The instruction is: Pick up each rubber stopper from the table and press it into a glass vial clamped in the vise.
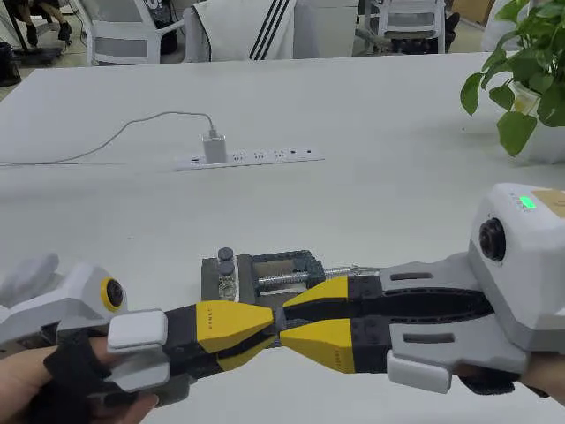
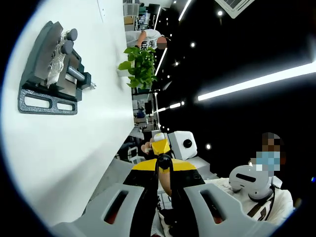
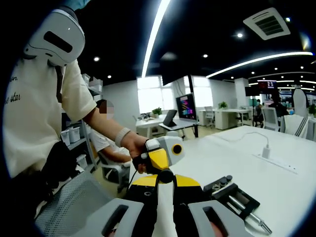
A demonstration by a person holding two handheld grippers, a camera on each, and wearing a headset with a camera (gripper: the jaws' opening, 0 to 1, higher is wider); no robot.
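A dark grey vise (image 1: 274,269) stands on the white table (image 1: 371,194). At its left end it clamps glass vials (image 1: 228,284), two of which carry dark rubber stoppers (image 1: 226,256). In front of the vise my left gripper (image 1: 270,326) comes in from the left and my right gripper (image 1: 288,326) from the right. Both are shut and meet tip to tip above the table. The left gripper view has the vise (image 2: 52,74) and stoppers (image 2: 69,40) at upper left, with the right gripper (image 2: 168,143) just beyond my shut left gripper (image 2: 161,162). The right gripper view has the vise (image 3: 232,195) at lower right.
A white power strip (image 1: 249,159) with a charger and cable lies behind the vise. A potted plant (image 1: 521,79) stands at the table's right edge. Chairs line the far side. The person holding the grippers (image 3: 44,113) wears a headset.
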